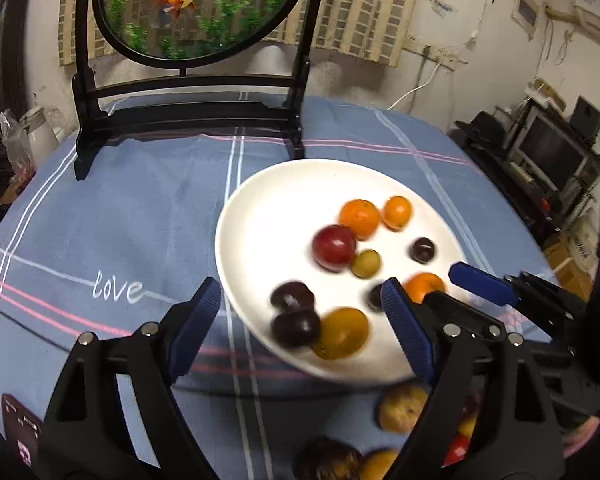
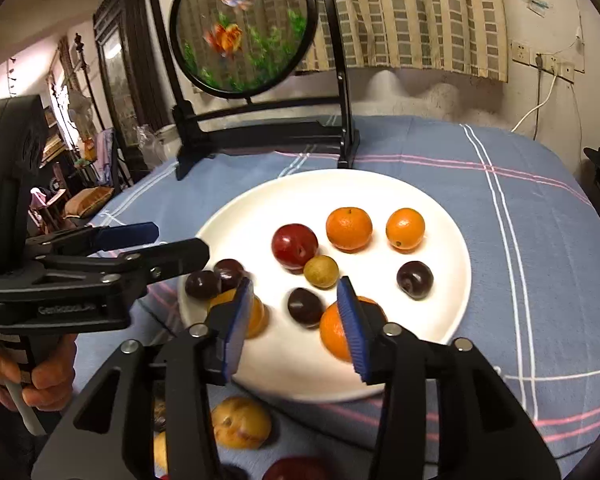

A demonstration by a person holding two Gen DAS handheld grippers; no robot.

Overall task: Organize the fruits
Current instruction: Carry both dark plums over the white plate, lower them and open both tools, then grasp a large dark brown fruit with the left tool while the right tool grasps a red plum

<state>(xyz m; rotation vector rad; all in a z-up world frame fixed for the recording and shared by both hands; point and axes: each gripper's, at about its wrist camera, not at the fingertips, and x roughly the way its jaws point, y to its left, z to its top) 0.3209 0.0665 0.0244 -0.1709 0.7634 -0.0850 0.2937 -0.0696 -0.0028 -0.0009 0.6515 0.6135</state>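
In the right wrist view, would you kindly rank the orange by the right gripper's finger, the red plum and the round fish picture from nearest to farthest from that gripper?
From the right gripper:
1. The orange, on the plate's near edge, right beside the finger.
2. The red plum, mid-plate.
3. The fish picture, standing behind the plate at the table's far end.

Oranges (image 2: 349,228), dark plums (image 2: 415,280) and a red plum (image 2: 294,246) sit on the white plate (image 2: 440,320); a yellow fruit (image 2: 241,422) lies beside it.
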